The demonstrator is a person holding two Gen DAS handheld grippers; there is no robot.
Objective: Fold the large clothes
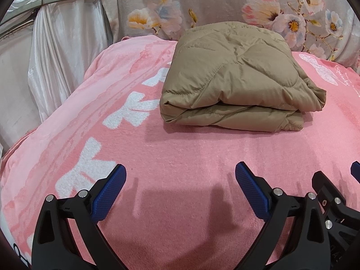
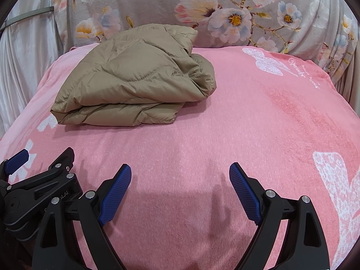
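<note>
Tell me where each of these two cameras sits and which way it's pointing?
Left wrist view: sits on the left gripper, looking forward between its open blue fingers at the folded tan jacket; the right gripper pokes in at the right edge.
Right wrist view: sits on the right gripper, facing likewise; jacket appears left, left gripper at lower left.
Shared: jacket, pink blanket, floral cloth behind.

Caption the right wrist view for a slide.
Folded tan quilted jacket on pink blanket; open right gripper hovers empty.
</note>
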